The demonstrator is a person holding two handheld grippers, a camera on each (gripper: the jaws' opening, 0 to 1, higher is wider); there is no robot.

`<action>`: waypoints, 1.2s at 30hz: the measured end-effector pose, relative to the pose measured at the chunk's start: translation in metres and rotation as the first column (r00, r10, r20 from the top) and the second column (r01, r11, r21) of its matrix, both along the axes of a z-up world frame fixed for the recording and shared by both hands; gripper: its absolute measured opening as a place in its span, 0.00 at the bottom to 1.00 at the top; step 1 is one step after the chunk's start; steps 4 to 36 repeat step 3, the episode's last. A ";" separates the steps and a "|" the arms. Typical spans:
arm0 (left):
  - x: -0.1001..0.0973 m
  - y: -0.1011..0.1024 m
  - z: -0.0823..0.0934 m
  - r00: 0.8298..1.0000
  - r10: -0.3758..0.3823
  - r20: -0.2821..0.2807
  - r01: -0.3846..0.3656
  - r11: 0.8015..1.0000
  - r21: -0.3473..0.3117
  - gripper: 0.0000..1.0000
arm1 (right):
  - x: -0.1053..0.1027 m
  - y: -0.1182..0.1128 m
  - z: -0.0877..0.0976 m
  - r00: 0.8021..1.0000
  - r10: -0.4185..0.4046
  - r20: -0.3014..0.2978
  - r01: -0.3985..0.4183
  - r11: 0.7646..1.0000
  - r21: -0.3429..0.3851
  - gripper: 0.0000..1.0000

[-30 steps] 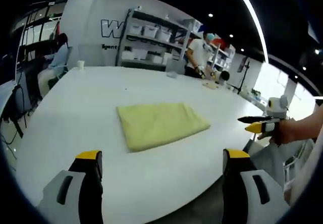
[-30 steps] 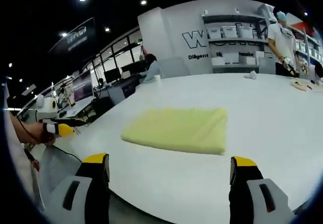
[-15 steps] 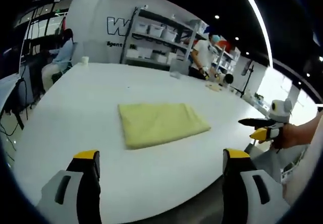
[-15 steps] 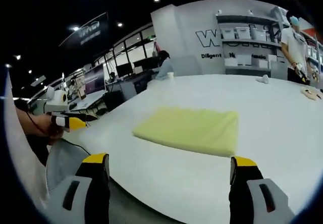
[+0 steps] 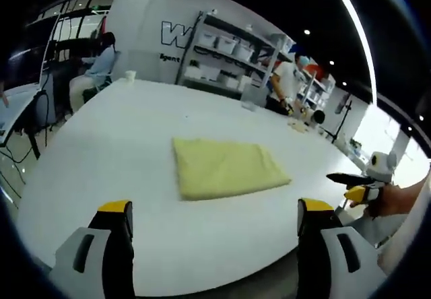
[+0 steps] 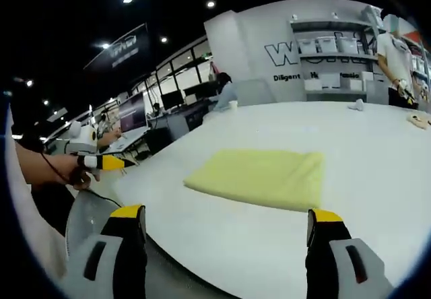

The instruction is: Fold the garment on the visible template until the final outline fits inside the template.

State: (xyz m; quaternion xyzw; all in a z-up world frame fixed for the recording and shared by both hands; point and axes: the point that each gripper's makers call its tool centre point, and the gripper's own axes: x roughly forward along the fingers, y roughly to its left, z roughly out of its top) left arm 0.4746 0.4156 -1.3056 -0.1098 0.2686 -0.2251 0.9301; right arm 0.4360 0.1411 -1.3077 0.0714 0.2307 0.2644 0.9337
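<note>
Near the middle of the white surface (image 5: 101, 178) lay the yellow garment (image 5: 225, 169), folded into a flat, roughly rectangular pad, well clear of every edge. Could not make out any template outline around the garment, so could not judge the fit against it.

Short of the garment, off the near edge of the surface, hovered the left gripper (image 5: 214, 211), jaws spread wide and holding nothing. Same for the right gripper (image 6: 227, 219): wide open, empty, well apart from the garment.

Judged soft, light and limp: likely to sag and slide on the smooth surface, and to spring open along a fold if released carelessly. Best taken at a corner or along a free edge, pinching all layers together, rather than at the thick folded side.

Seen from the left gripper view: the garment's long side, the right gripper entering beyond the garment's right end in a person's hand (image 5: 390, 201), a seated person (image 5: 94, 70) far behind the garment, shelving (image 5: 232, 53) with bins and a standing person (image 5: 286, 83) beyond it. Seen from the right gripper view instead: the garment's thicker near edge, the left gripper off the garment's left side held on a bare forearm (image 6: 44, 168), and a row of monitors (image 6: 131, 114) behind that.
</note>
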 end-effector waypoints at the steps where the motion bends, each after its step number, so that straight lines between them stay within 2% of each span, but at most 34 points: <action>1: 0.000 0.000 0.000 1.000 0.000 0.002 0.000 1.000 0.006 0.99 | 0.000 0.000 0.001 1.000 0.000 0.003 0.000 1.000 0.003 0.99; 36: 0.001 -0.002 0.001 1.000 -0.002 0.003 0.002 1.000 0.018 0.99 | 0.001 0.000 0.002 1.000 -0.001 0.005 0.001 1.000 0.016 0.99</action>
